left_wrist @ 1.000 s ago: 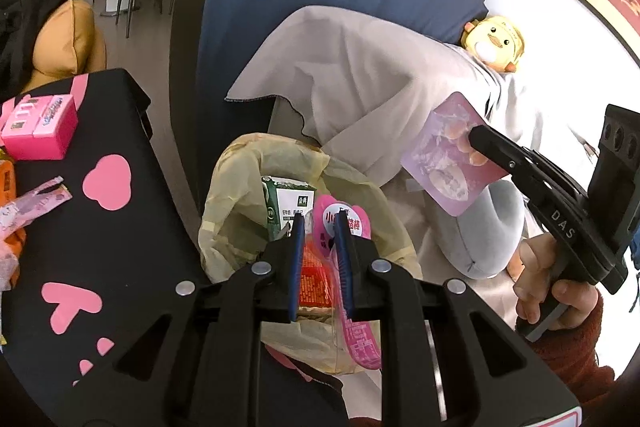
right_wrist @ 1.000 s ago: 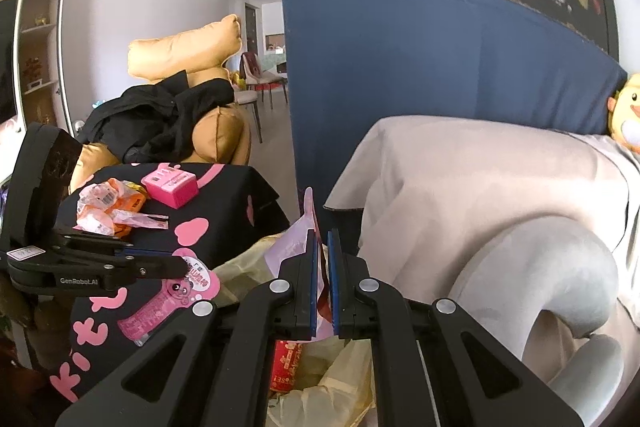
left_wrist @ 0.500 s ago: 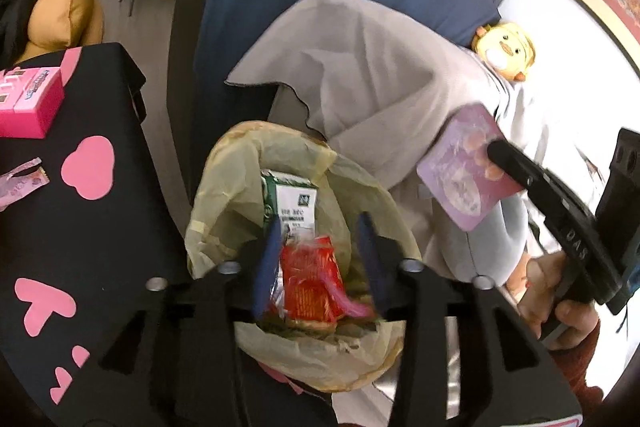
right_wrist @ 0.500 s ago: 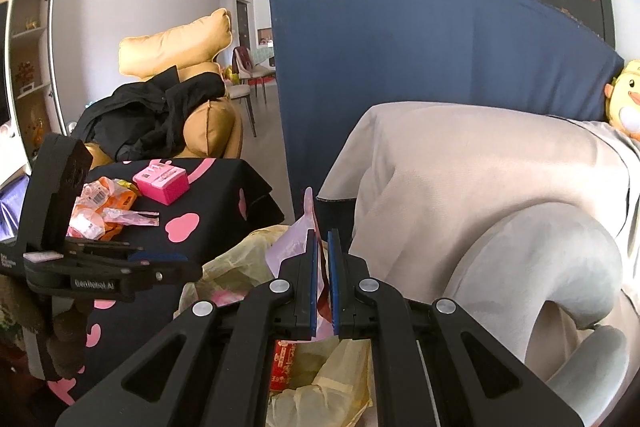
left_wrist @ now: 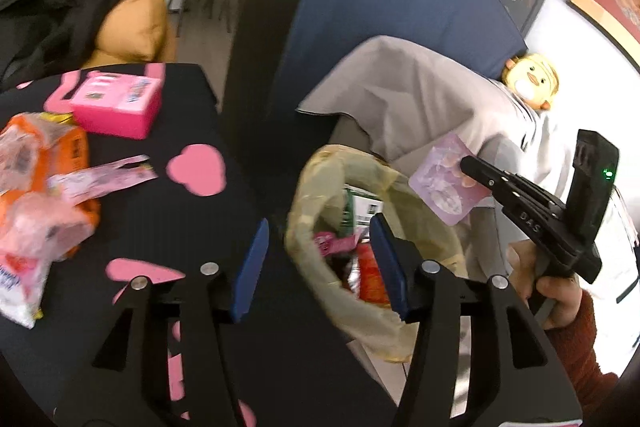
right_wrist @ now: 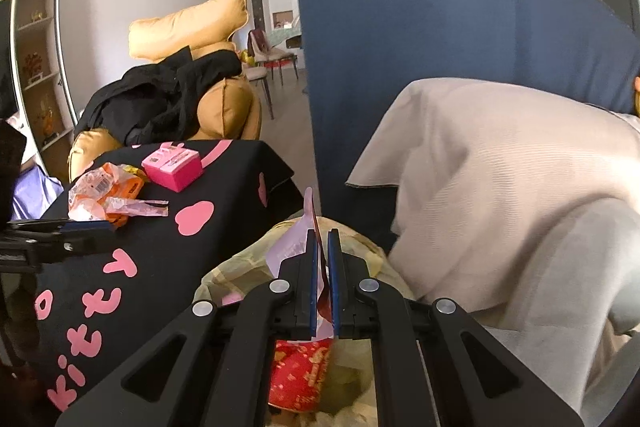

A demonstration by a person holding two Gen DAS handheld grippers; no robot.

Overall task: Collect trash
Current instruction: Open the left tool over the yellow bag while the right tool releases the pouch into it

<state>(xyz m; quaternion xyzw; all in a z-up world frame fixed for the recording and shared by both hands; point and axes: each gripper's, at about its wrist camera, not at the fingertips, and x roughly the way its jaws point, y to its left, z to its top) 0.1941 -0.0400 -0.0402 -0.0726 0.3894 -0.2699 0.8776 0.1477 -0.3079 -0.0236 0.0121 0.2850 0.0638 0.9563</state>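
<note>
The flat lilac snack wrapper point(left_wrist: 448, 187) is pinched between the closed jaws of the right gripper point(right_wrist: 324, 259) above the yellowish plastic trash bag point(left_wrist: 316, 263), while only the left wrist view shows the left gripper point(left_wrist: 316, 263) spread wide and empty.

— What do my grippers look like on your end?

— The left gripper point(left_wrist: 316, 267) is matte black with blue pads point(left_wrist: 251, 263) and silver screws. The right gripper point(right_wrist: 323, 279) is built the same; in the left view its black body shows "DAS" lettering and a green light.

— And my hand?

— Bare skin on the right hand point(left_wrist: 554, 297), rust-red knitted sleeve point(left_wrist: 586, 359).
</note>
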